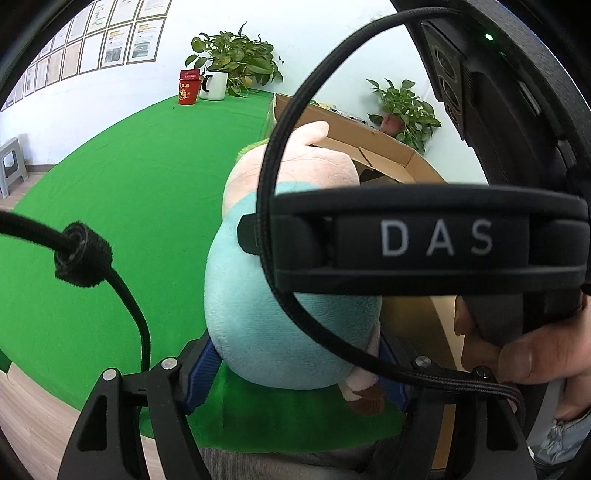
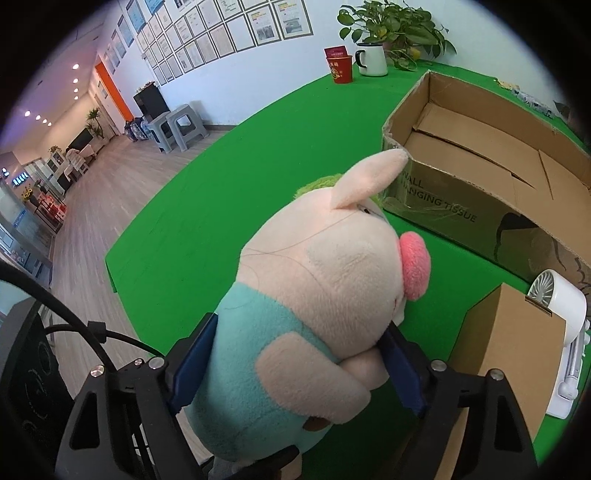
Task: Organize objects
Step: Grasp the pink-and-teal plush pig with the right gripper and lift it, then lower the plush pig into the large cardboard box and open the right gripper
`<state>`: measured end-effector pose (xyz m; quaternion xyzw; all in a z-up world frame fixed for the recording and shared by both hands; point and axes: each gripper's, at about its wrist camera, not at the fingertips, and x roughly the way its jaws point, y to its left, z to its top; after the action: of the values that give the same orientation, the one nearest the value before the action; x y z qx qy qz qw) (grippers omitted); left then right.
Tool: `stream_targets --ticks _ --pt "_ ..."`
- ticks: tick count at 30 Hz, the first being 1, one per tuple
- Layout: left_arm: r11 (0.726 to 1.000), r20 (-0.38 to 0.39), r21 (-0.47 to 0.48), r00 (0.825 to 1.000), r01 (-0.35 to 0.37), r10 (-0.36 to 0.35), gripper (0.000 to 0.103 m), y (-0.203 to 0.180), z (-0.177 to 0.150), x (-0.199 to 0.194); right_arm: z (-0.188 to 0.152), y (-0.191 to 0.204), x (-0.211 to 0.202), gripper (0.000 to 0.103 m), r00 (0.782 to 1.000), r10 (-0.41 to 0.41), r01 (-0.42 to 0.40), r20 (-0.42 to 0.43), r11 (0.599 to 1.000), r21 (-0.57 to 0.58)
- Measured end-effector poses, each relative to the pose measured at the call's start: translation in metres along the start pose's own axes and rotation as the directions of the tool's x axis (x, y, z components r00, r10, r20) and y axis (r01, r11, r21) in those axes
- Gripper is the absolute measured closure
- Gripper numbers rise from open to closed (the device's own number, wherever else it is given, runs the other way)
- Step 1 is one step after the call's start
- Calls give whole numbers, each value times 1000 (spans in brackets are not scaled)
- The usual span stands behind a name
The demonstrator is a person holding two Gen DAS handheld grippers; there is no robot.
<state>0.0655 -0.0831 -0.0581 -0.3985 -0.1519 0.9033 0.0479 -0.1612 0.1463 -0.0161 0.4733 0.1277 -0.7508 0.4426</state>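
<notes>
Green cloth (image 2: 229,192) covers the table, with a white wall of framed sheets behind it and wood flooring off to one side. At the far edge we see a red cup (image 2: 339,69), a white mug (image 2: 372,59) and a leafy plant (image 2: 395,26).

Our left gripper (image 1: 295,373) has its blue pads (image 1: 201,373) on either side of the plush pig (image 1: 280,317), low on its teal body; the pads appear to press into the fabric, so we read it as gripping the toy at a fairly wide opening. A black cable loops across that view, and the body of the other gripper, lettered DAS, fills the right side, held by a hand (image 1: 532,354).

Our right gripper (image 2: 295,365) straddles the same pig (image 2: 325,295) higher up, around its arms and upper body. Both blue fingers (image 2: 402,373) lie against the plush and the right one dents it, so we take it as closed on the toy, jaws wide.

The pig is upright between the two tools, over the near part of the cloth, its ear overlapping the corner of the open cardboard box (image 2: 443,199) in the picture. A smaller brown box (image 2: 517,350) and a white fan (image 2: 561,332) lie near on the right.
</notes>
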Motion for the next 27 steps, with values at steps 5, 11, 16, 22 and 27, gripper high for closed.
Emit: stream_targets --ticks 5,11,16,22,27 --pt "998 -10 39 999 -48 49 36 -21 7 2 -6 -6 -4 27 999 37 -37 18 999 34" --pt "989 -19 86 993 -117 119 37 -57 17 7 -6 -12 -7 29 995 86 -88 55 995 49" --pt "969 -14 139 978 -202 206 38 -87 30 5 -6 -6 -20 32 984 126 -129 122 992 15" --pt "941 69 201 963 -270 262 38 -128 48 -3 -2 -21 -50 32 951 187 -194 246 981 6" --pt "937 150 241 963 -255 224 38 -166 71 4 15 -43 -79 32 931 143 -154 335 988 8"
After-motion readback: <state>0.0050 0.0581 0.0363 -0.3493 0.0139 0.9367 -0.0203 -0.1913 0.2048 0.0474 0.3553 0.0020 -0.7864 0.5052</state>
